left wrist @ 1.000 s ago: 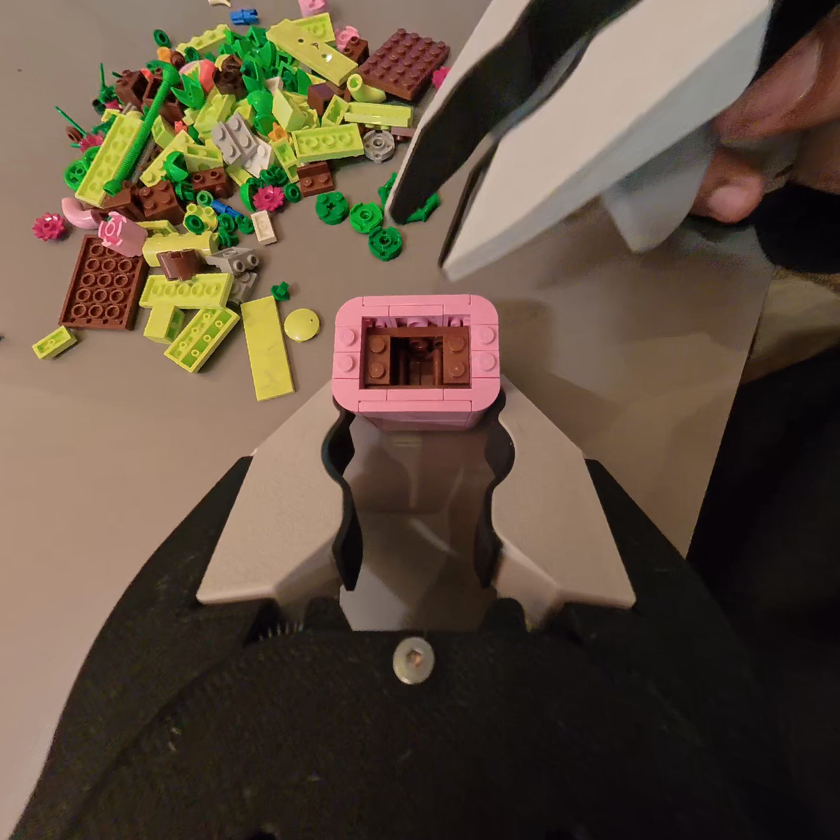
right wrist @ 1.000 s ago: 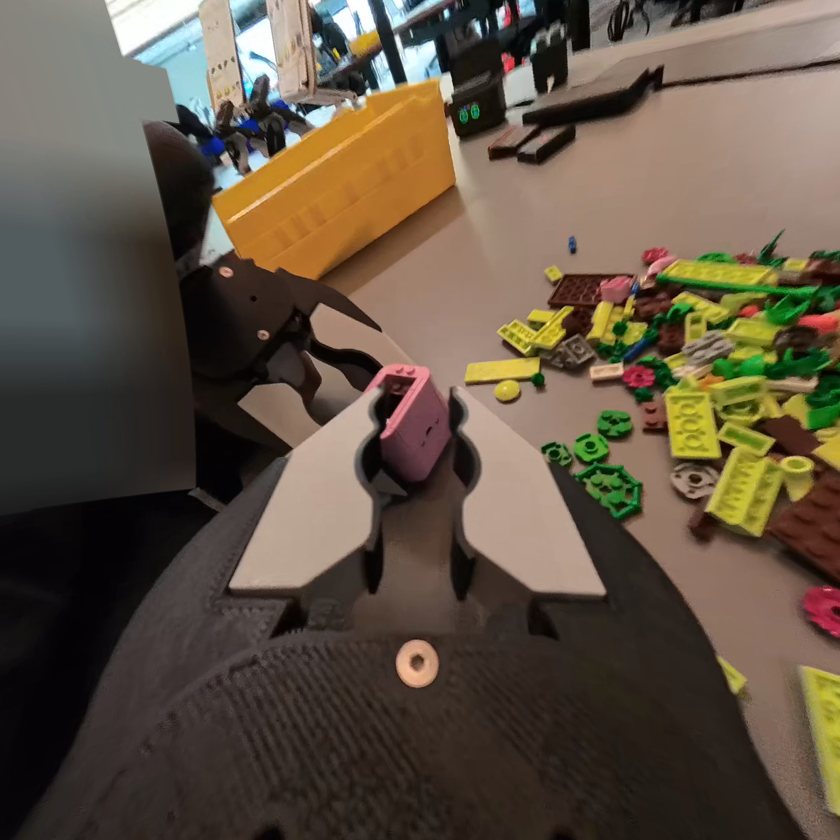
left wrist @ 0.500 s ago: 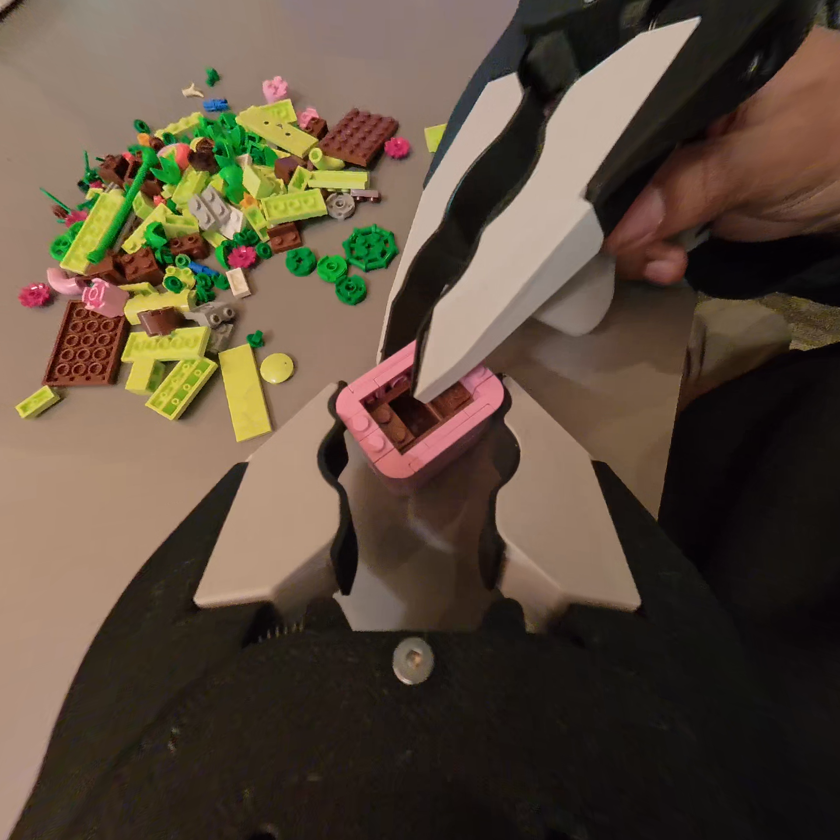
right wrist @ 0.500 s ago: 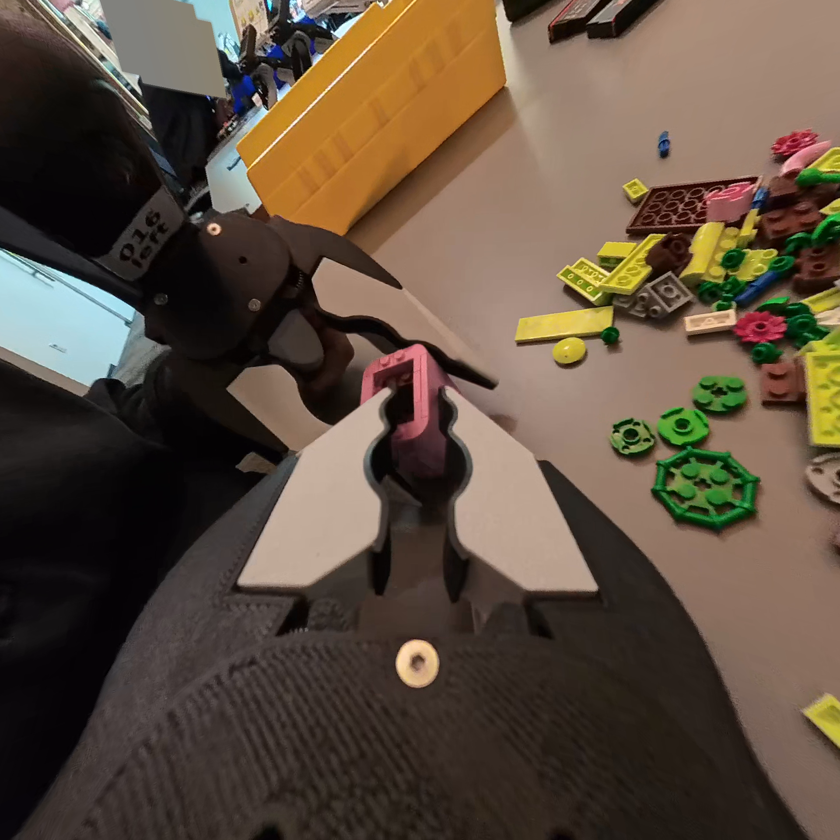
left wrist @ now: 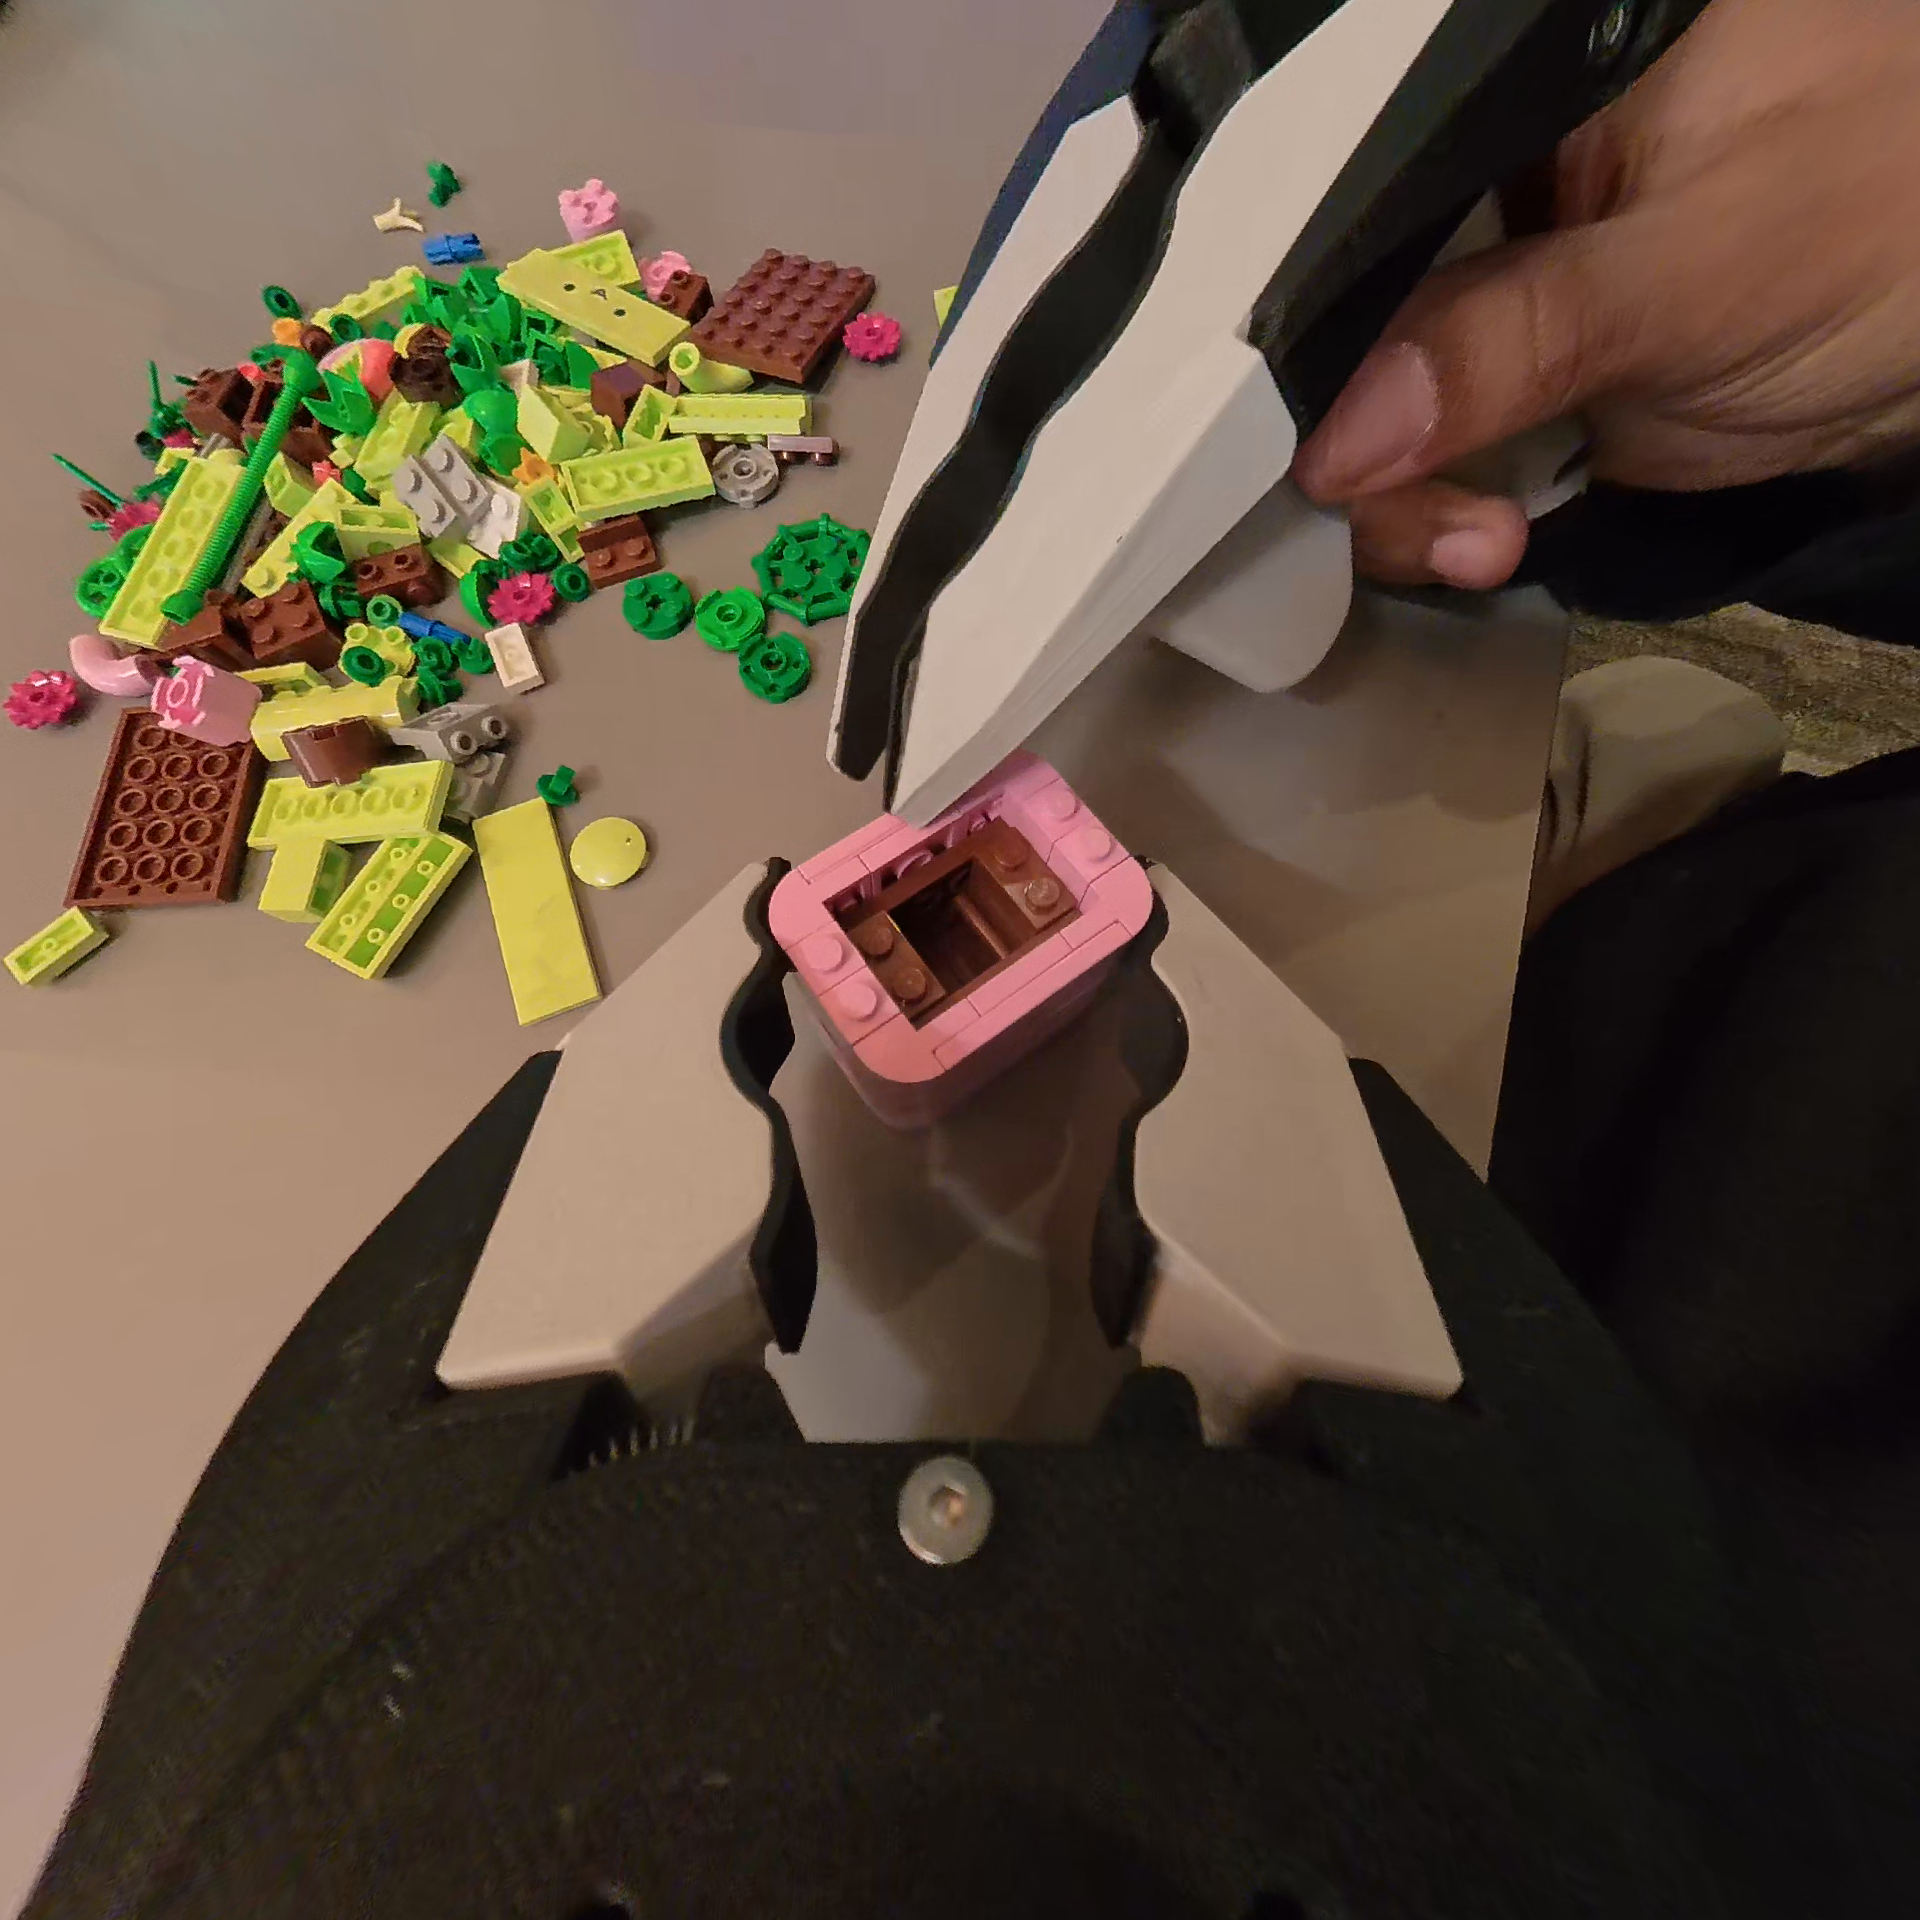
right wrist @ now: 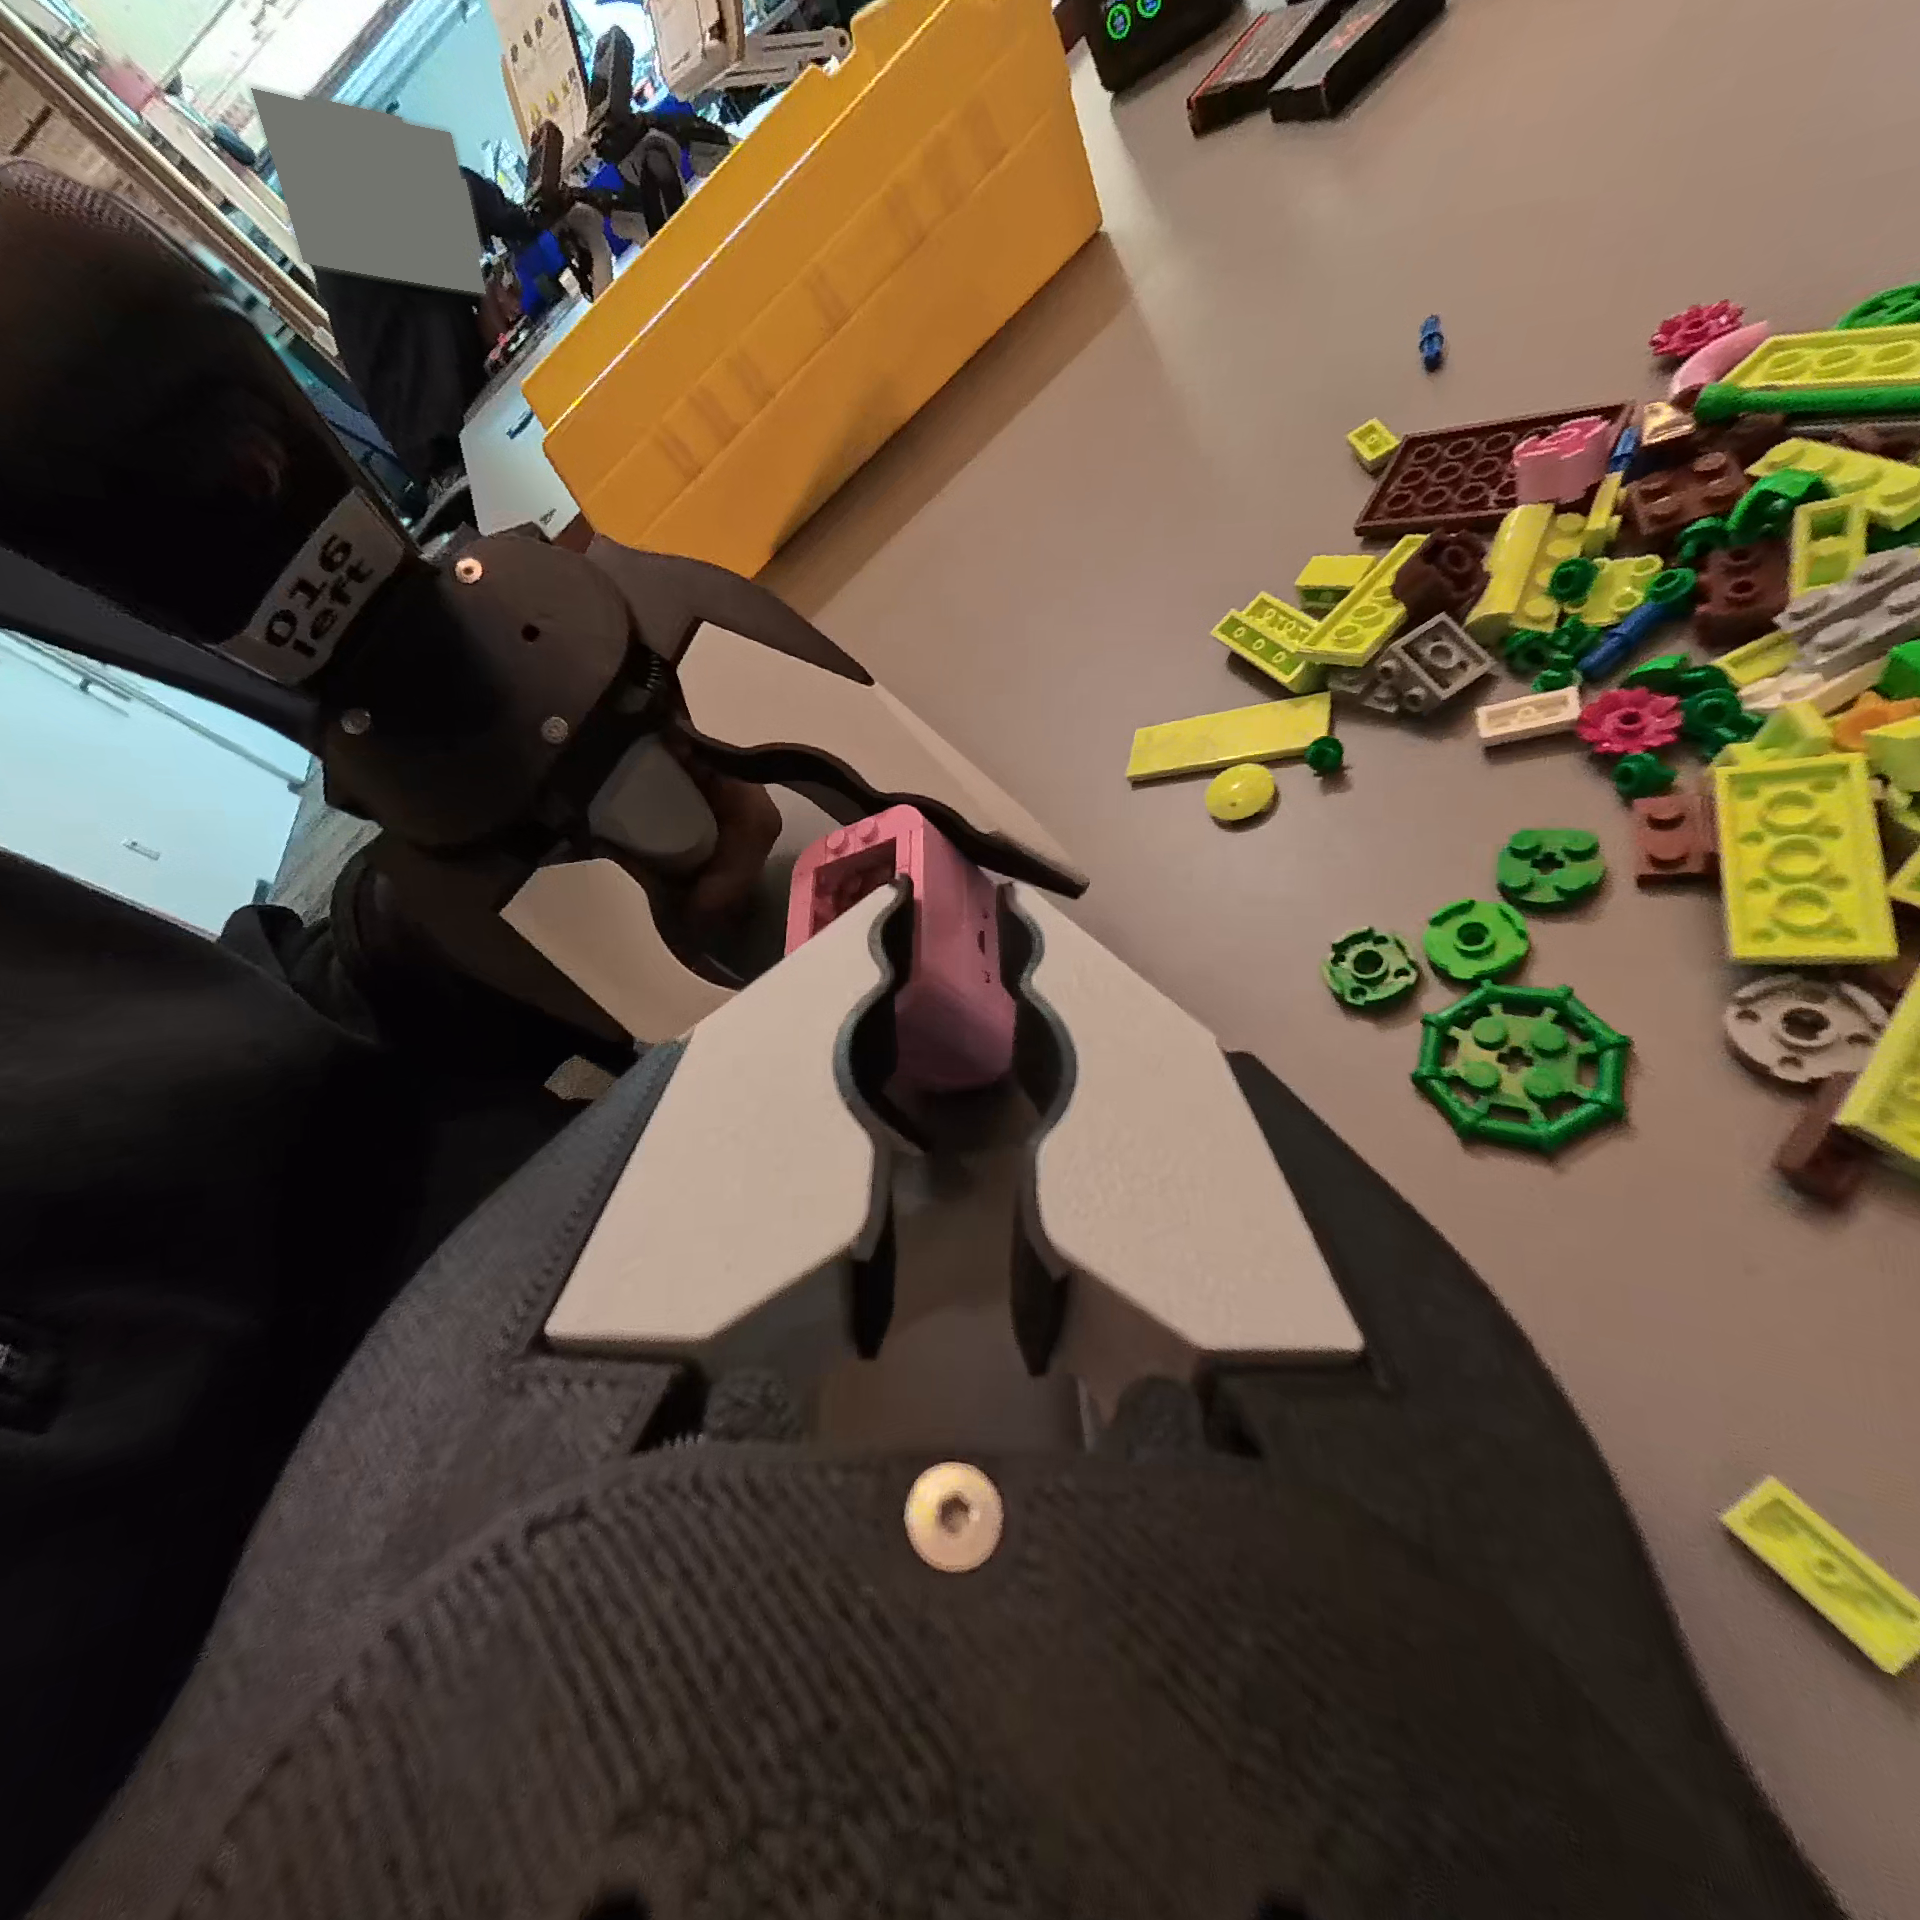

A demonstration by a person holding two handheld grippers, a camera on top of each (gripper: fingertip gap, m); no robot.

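My left gripper (left wrist: 956, 883) is shut on a small pink brick pot (left wrist: 935, 1081) with a brown hollow inside, held above the grey table near its right edge. My right gripper (left wrist: 873, 774) comes down from the upper right. Its tips sit on the pot's far left rim. In the right wrist view the pot (right wrist: 945, 987) fills the narrow gap of my right gripper (right wrist: 951, 904), which looks pinched on it. One finger (right wrist: 831, 707) of the left gripper reaches across behind the pot.
A pile of lime, green, brown and pink bricks (left wrist: 416, 520) lies on the table (left wrist: 260, 1143) to the left, also in the right wrist view (right wrist: 1714, 644). A yellow bin (right wrist: 831, 312) stands farther back. A person's hand (left wrist: 1662, 312) holds the right gripper. Left and right tips are no more than a few centimetres apart.
The right gripper came down from above onto the pot's far rim and narrowed its gap. The pot has turned in the left gripper, its far side swinging right.
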